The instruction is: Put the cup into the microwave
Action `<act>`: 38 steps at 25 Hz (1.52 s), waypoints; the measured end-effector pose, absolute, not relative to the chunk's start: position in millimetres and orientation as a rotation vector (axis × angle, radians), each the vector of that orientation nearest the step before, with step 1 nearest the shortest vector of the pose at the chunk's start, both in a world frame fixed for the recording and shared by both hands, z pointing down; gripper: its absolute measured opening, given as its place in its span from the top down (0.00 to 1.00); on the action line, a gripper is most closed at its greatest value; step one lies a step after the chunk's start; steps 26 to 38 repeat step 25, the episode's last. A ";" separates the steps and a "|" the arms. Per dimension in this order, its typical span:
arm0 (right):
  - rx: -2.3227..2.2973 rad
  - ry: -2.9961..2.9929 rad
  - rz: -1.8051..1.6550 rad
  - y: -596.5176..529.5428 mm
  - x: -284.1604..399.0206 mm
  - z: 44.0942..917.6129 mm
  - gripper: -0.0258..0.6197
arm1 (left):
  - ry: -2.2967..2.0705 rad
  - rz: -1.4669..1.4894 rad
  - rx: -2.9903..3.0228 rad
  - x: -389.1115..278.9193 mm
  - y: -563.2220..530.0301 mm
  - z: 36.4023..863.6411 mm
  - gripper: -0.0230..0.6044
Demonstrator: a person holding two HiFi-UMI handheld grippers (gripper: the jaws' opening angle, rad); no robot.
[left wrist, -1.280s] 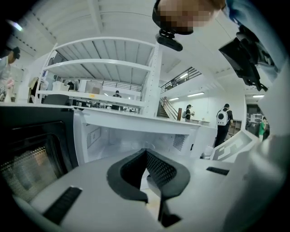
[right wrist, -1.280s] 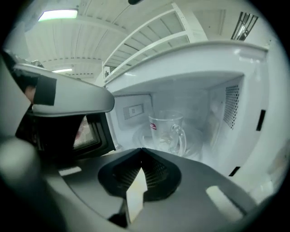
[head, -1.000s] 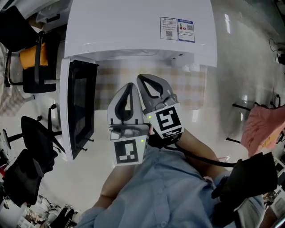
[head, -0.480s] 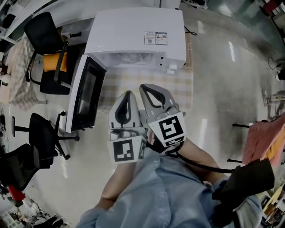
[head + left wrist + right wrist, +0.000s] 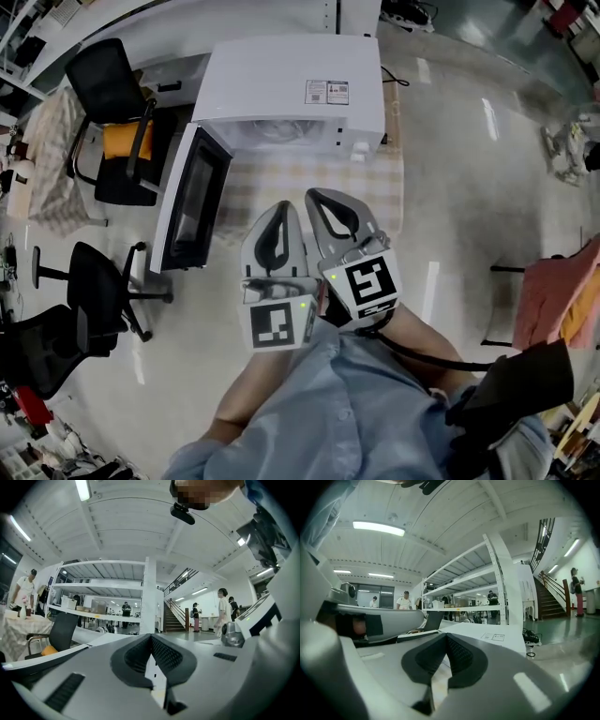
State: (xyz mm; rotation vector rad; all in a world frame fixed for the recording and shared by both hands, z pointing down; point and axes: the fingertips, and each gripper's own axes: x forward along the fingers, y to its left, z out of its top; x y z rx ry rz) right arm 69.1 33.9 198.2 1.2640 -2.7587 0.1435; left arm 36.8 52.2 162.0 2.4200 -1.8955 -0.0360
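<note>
We see the left gripper (image 5: 282,212) and the right gripper (image 5: 319,199) both fully closed, holding nothing. The microwave (image 5: 295,89) faces us, with its door (image 5: 192,211) swung open at the left.

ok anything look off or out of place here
Nothing spilled or damaged. The microwave door hangs wide open, and no cup shows on the checked tablecloth. The left claw and right claw are both shut on nothing.

We're getting bright, even light from the ceiling tubes (image 5: 378,527), and white glare streaks the polished floor (image 5: 487,117). Heavy fisheye bends every edge, black corners ring both gripper views, and the near foreground goes soft.
</note>
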 end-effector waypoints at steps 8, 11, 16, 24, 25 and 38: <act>1.223 -2.801 0.094 38.4 66.8 188.5 0.96 | -1.933 -0.063 2.381 28.3 57.8 158.1 0.95; 1.225 -2.815 0.087 38.3 66.8 182.7 0.96 | -1.964 -0.075 2.373 24.8 59.3 152.7 0.95; 1.206 -2.817 0.095 38.0 66.6 181.6 0.96 | -1.972 -0.080 2.379 27.4 58.6 149.5 0.95; 1.197 -2.843 0.047 34.2 59.4 181.9 0.96 | -1.991 -0.077 2.383 21.2 55.7 152.5 0.95; 1.197 -2.845 0.048 34.6 59.4 184.1 0.96 | -1.991 -0.076 2.381 21.1 56.1 154.9 0.95; 1.197 -2.845 0.048 34.6 59.4 184.1 0.96 | -1.991 -0.076 2.381 21.1 56.1 154.9 0.95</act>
